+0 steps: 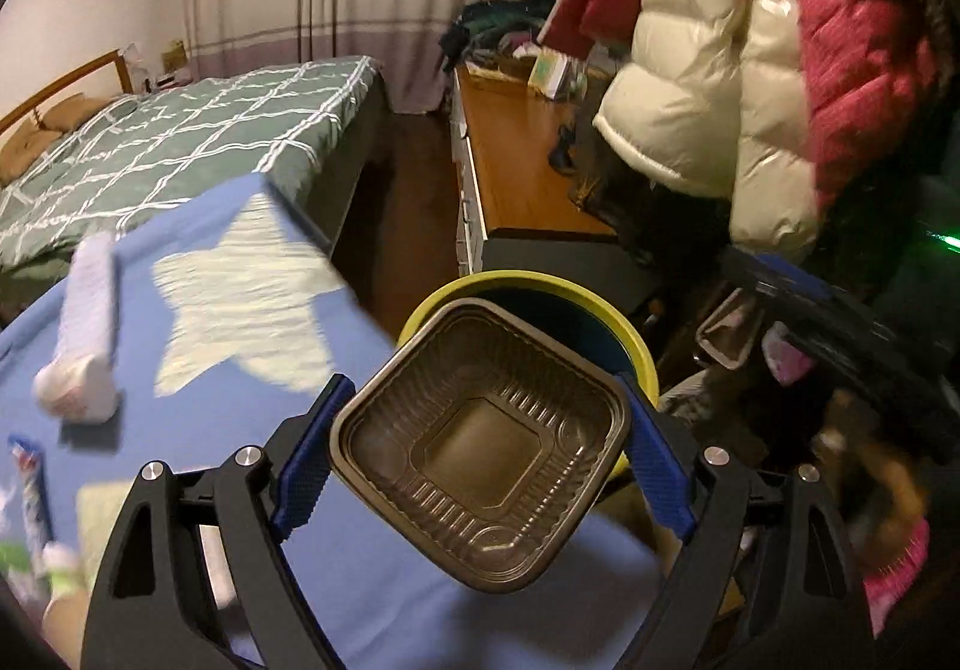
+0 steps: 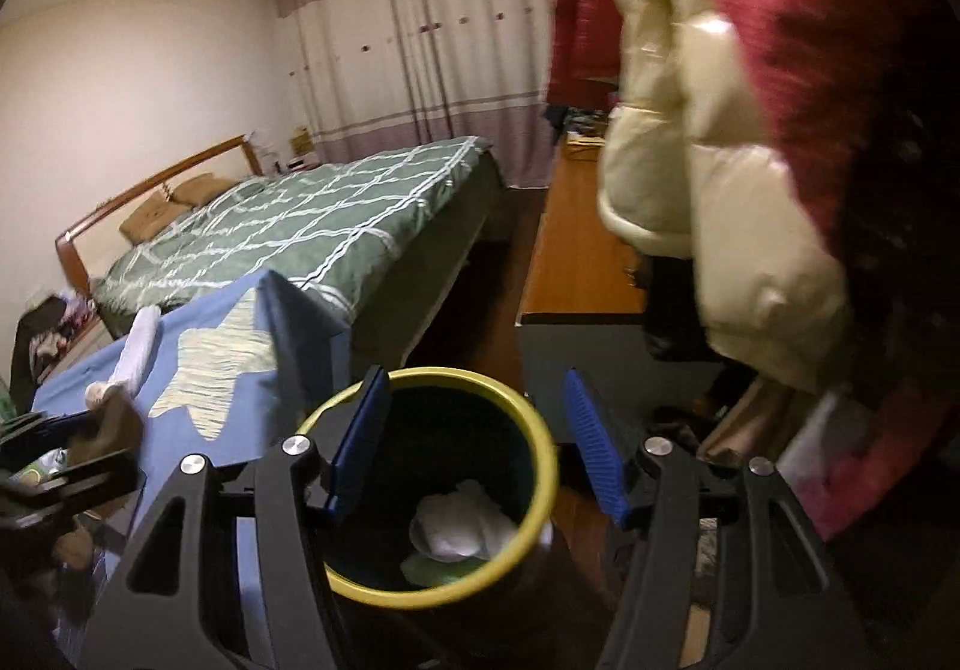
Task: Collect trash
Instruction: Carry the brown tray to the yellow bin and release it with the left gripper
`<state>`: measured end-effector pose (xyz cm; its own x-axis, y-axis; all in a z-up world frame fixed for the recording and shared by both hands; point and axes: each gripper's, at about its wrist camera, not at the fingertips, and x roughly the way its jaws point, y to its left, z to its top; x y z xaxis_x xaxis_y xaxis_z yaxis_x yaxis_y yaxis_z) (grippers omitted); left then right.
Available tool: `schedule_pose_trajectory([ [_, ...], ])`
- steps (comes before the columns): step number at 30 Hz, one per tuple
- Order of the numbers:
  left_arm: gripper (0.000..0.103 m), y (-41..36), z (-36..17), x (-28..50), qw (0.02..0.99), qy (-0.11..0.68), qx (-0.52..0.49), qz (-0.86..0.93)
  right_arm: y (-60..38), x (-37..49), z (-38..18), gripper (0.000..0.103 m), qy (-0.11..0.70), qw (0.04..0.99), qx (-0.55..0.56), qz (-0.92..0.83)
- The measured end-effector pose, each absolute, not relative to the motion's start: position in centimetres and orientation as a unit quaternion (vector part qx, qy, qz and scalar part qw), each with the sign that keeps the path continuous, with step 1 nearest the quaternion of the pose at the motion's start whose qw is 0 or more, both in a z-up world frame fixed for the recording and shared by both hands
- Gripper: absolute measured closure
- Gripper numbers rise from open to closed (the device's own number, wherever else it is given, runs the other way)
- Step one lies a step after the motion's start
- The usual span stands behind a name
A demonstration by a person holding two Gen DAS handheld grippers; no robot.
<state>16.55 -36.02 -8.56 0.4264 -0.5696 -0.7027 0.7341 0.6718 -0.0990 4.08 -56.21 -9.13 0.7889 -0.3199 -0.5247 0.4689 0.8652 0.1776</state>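
Two grippers here, both near the bin. Going left to right in the left wrist view: a white rolled-up thing lies on the blue cloth with the pale star, blurry enough that I can't say what it is. Next comes the left gripper, jaws spread wide and pressed against opposite sides of a dark plastic food tray, so it's got a proper hold on it. That tray is empty, tilted toward the camera, and sits in front of the yellow-rimmed trash bin, covering part of its mouth. Further right hangs a cream puffer jacket next to a red one.

From the right wrist view, the green checked bed is over on the left, then the right gripper with its blue pads partly apart and nothing between them, pointing down over the bin. Inside the bin there's crumpled white trash at the bottom.
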Motion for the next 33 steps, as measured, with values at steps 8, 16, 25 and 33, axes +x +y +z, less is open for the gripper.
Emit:
schedule_pose_trajectory([
  [8, 0.017, -45.1, -13.2, 20.3, 0.826, 0.401, 0.140, -0.371, -59.4, 1.9, -10.1, 0.044, 0.245, 0.926, 0.175, -0.227],
  [16, 0.005, -45.1, -13.7, 21.8, 0.830, 0.413, 0.122, -0.354, -60.2, 1.7, -10.8, 0.044, 0.253, 0.921, 0.186, -0.229],
  [25, 0.005, -32.7, -5.2, 19.5, 0.876, 0.334, 0.067, -0.342, -57.4, 4.1, -11.3, 0.043, 0.272, 0.925, 0.181, -0.194],
  [33, 0.005, -16.5, -0.4, 19.1, 0.941, 0.254, 0.009, -0.223, -50.6, 7.9, -10.8, 0.043, 0.290, 0.936, 0.142, -0.138],
])
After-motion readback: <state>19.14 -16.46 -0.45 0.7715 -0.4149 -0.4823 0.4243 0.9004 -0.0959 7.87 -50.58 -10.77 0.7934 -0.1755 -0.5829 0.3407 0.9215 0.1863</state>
